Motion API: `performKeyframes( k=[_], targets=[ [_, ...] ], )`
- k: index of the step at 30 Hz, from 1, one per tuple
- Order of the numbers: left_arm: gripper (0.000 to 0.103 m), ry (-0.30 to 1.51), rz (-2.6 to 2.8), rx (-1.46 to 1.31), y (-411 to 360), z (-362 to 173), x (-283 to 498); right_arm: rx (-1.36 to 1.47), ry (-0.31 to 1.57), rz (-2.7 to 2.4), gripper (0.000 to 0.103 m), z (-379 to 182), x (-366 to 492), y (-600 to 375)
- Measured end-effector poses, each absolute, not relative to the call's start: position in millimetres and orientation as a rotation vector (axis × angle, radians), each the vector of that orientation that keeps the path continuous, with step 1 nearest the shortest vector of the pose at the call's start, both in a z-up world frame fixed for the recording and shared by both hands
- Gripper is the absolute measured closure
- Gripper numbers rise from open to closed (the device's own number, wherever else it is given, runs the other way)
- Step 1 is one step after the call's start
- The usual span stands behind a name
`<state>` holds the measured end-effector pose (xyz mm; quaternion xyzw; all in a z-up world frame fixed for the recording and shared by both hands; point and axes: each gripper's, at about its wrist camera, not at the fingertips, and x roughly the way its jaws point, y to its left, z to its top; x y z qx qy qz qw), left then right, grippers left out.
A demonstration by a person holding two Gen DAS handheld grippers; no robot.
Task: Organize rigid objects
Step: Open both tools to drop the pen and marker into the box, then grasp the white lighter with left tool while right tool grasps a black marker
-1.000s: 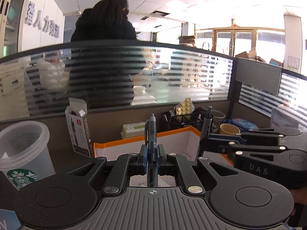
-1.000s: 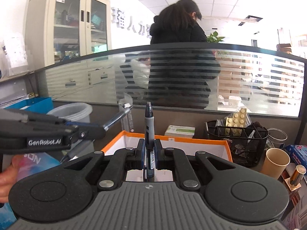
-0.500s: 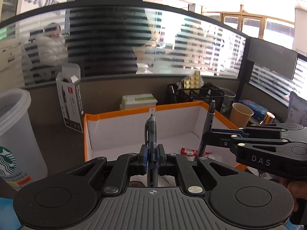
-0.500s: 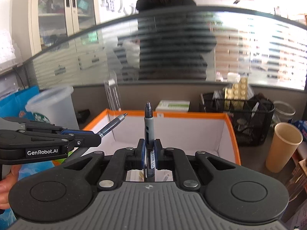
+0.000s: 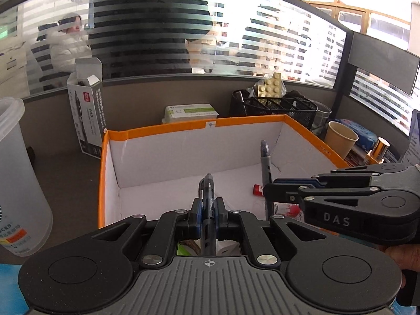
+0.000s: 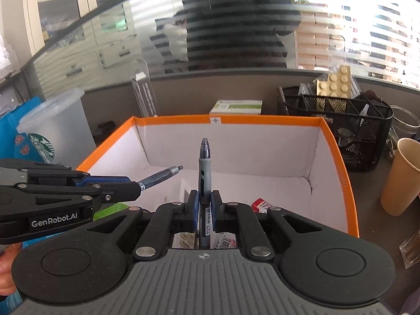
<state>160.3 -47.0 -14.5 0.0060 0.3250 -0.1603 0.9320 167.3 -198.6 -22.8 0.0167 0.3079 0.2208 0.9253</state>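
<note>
While both grippers hung over the open box, each carried one pen. The dark blue-grey pen with a clip (image 5: 208, 197) sat clamped between the closed jaws of the left gripper (image 5: 208, 211), tip forward and pointing down into the box. The grey pen with a dark translucent cap and a barcode label (image 6: 204, 173) was pinched the same way in the closed right gripper (image 6: 204, 210), standing nearly upright in that gripper's own view. In the right wrist view the left gripper's pen slanted in from the left, its metal tip above the box floor; the two pens were near each other but apart.

The white cardboard box with an orange taped rim (image 6: 262, 119) lay directly below. On its floor were a small red-and-white packet (image 5: 258, 189), some printed cards and a green item, partly hidden by the gripper bodies.

Around the box stood a frosted plastic cup with a green logo (image 6: 55, 131), a black wire-mesh desk organiser (image 6: 341, 115), a tan paper cup (image 6: 401, 176) and a flat green-and-white carton (image 6: 236, 106).

Judged step: transport complete or nearly so, release not yet made. The next move would call for lowering each pen closer to the floor, then opening the jaws one at a time. Risk: a pen dropped from height could bounce or land across the packet.
</note>
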Motion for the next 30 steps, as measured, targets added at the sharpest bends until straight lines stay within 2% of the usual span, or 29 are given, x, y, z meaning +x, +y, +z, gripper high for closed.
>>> performKeyframes(
  k=[9, 13, 15, 16, 17, 18, 19, 20, 23, 26, 30],
  targets=[
    [0.095, 0.701, -0.314, 0.012, -54.9, -22.2, 175.8, 0.025, 0.669, 0.431, 0.092, -26.6, 179.7, -194.3],
    [0.089, 0.697, -0.313, 0.005, -55.2, -23.5, 176.8, 0.033, 0.661, 0.431, 0.09, -24.2, 177.3, -196.2],
    [0.082, 0.695, -0.32, -0.015, -53.1, -20.5, 175.3, 0.036, 0.649, 0.429, 0.09, -20.8, 175.2, -197.7],
    [0.073, 0.684, -0.322, -0.02, -51.3, -16.8, 172.8, 0.034, 0.64, 0.43, 0.089, -18.3, 173.6, -198.9],
    [0.056, 0.666, -0.313, -0.02, -49.5, -11.8, 169.3, 0.033, 0.627, 0.428, 0.087, -14.7, 170.5, -200.5],
    [0.044, 0.64, -0.3, -0.018, -47.3, -5.8, 164.5, 0.034, 0.611, 0.429, 0.086, -10.5, 167.0, -202.4],
    [0.023, 0.61, -0.286, -0.019, -44.4, 0.7, 159.2, 0.036, 0.591, 0.433, 0.082, -5.4, 162.0, -204.9],
    [0.014, 0.577, -0.271, -0.023, -40.9, 7.8, 152.6, 0.036, 0.569, 0.436, 0.078, -0.3, 156.6, -208.0],
    [0.012, 0.501, -0.262, -0.024, -32.4, 26.4, 132.0, 0.032, 0.508, 0.453, 0.075, 15.0, 132.3, -218.5],
    [0.001, 0.456, -0.274, -0.022, -29.3, 35.8, 108.8, 0.04, 0.483, 0.483, 0.072, 23.1, 106.8, -231.0],
    [0.001, 0.462, -0.319, 0.039, -38.8, 27.2, 79.1, 0.043, 0.488, 0.484, 0.067, 16.0, 76.4, -247.1]
  ],
)
